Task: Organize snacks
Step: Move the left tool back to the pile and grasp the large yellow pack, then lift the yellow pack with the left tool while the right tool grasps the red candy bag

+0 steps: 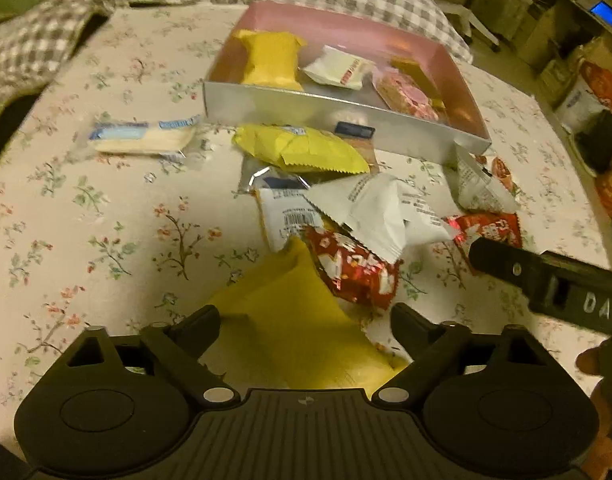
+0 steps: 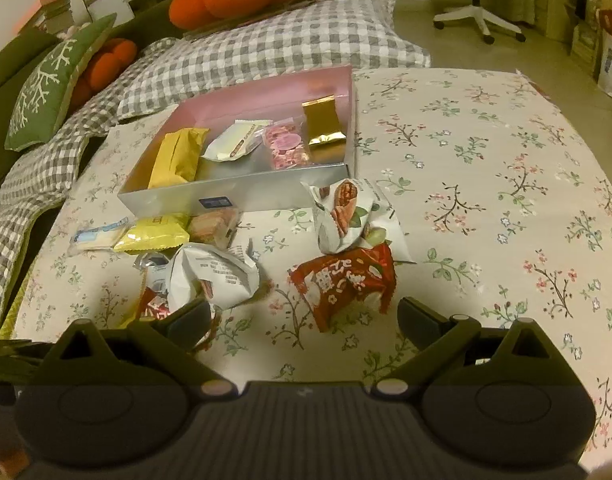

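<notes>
Two grippers, both spread wide and gripping nothing: the left gripper [image 1: 305, 322] straddles a yellow packet [image 1: 302, 328], the right gripper [image 2: 304, 314] faces a red packet [image 2: 346, 280]. Four snacks lie in the box [image 2: 242, 196] at twelve o'clock; roughly eight lie loose. Crinkly wrappers overlap, so closing may snag a neighbour or slip

Box [image 2: 242, 196] ahead of me on the table [image 2: 486, 208], four snacks inside, loose packets [image 2: 342, 280] scattered before it.
</notes>
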`<state>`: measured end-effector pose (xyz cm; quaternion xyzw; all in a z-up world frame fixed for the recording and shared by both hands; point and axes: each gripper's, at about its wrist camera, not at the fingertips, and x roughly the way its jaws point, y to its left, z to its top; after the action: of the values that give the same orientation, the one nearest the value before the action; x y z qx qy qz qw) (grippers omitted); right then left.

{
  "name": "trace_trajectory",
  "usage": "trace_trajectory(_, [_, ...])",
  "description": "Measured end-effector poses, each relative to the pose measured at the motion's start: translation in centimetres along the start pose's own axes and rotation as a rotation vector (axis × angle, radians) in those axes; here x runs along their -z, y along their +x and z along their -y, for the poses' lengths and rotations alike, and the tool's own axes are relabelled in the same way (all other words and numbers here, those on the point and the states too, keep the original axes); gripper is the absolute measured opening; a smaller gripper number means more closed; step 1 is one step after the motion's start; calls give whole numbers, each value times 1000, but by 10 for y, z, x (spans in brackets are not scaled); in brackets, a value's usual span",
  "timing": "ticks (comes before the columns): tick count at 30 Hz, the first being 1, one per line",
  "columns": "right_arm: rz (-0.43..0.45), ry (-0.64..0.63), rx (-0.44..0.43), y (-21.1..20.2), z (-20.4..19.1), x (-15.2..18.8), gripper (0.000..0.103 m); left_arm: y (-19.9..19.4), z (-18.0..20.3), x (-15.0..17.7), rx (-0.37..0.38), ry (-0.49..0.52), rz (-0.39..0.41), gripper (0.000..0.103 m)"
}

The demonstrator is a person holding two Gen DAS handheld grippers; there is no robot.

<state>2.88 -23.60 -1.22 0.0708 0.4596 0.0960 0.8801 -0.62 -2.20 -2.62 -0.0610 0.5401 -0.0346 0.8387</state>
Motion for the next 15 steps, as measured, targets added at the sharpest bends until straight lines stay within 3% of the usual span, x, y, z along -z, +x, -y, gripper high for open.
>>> trace_trajectory(3, [-5,9,5,5,1,-4,97,-1,2,4,-46,45,26,71])
trace_trajectory(8, [-20,23,-13,10,2,-6,93,-1,-16,4,-27,34,24,50])
trace_trajectory(15, [-31,68,16,21,7,-12,85,-6,-22,1,-24,101,40,39])
